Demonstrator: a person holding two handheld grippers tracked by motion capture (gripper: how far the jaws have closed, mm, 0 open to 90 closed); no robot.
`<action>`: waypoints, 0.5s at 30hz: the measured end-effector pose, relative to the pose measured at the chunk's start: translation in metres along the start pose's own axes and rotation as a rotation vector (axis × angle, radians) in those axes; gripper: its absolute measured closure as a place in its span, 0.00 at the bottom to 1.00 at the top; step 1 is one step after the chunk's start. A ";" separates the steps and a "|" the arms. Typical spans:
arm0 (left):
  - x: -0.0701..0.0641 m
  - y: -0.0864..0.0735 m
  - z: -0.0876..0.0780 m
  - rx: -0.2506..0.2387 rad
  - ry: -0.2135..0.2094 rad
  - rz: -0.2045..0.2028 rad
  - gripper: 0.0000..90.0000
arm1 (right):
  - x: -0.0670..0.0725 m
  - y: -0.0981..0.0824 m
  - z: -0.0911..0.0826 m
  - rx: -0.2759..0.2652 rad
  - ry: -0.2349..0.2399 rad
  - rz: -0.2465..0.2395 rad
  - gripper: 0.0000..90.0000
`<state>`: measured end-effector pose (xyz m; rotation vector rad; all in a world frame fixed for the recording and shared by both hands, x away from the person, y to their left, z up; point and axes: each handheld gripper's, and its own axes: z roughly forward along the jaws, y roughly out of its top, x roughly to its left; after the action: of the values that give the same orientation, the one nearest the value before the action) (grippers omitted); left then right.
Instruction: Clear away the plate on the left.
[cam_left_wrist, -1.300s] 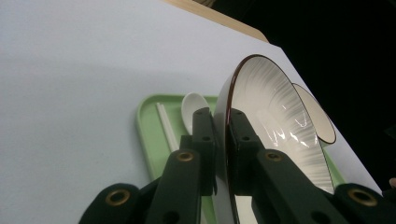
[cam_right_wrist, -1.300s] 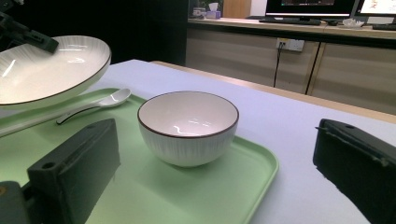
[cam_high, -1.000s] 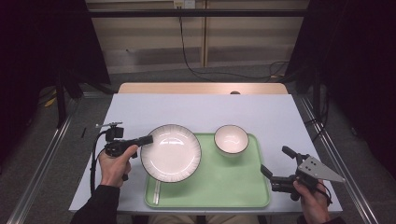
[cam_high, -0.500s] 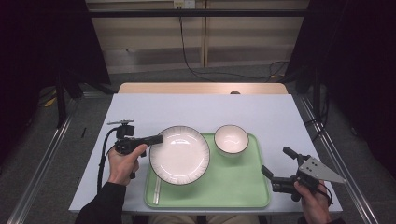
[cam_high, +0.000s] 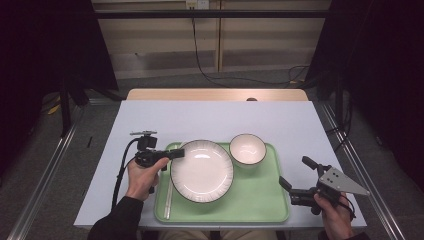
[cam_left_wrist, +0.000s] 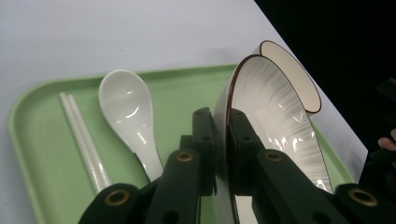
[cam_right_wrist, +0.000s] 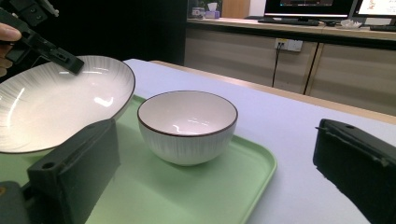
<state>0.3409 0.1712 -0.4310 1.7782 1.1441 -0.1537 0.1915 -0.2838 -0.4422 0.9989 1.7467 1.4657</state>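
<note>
White ribbed plate (cam_high: 202, 170) is clamped at its left rim by the left gripper (cam_left_wrist: 222, 140), held over the green tray (cam_high: 260, 200) beside the bowl (cam_high: 247, 148). Glazed ceramic is judged stiff, slippery and breakable; a rim grip suits. Right gripper (cam_high: 295, 176) is held apart, empty.

Even overhead light falls on the bench (cam_high: 215, 120); surroundings go dark; soft glare streaks the plate (cam_high: 202, 170) and spoon (cam_left_wrist: 127, 109); near fingers (cam_left_wrist: 205, 140) blur in both gripper views; shadows faint.
</note>
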 end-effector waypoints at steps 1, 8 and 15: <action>-0.001 -0.001 0.002 0.012 0.000 0.010 0.93 | 0.000 0.000 0.000 0.000 0.003 -0.004 0.00; -0.003 -0.006 0.013 0.053 0.001 0.019 0.93 | 0.000 0.000 0.001 0.005 0.002 -0.002 0.00; 0.001 -0.011 0.022 0.081 0.002 0.007 0.93 | 0.000 0.000 0.001 -0.001 0.002 -0.004 0.00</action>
<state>0.3414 0.1558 -0.4495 1.8542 1.1469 -0.1964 0.1920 -0.2836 -0.4423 0.9935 1.7488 1.4658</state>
